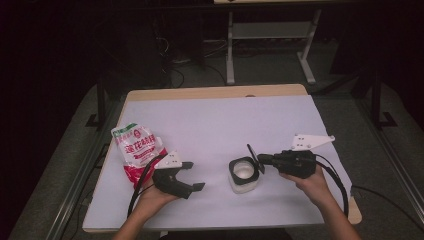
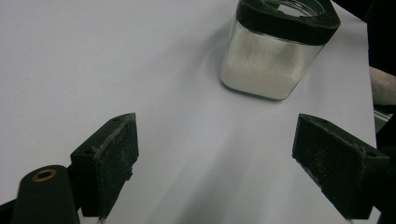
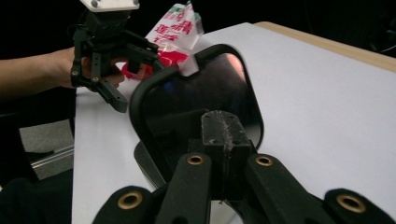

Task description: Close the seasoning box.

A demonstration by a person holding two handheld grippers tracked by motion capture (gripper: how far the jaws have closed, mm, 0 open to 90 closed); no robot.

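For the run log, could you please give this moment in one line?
right gripper: shut on lid | left gripper: open | jar: uncovered

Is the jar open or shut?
Open: the right gripper holds the black lid clear of the jar, whose mouth shows white powder inside.

In the left gripper view the top edge is cutting off the jar [image 2: 275, 51]. In the right gripper view the lid [image 3: 201, 107] is hiding much of the bag [image 3: 180, 28], whose print is staying too small to read. The person's arms are running off the high view's bottom edge.
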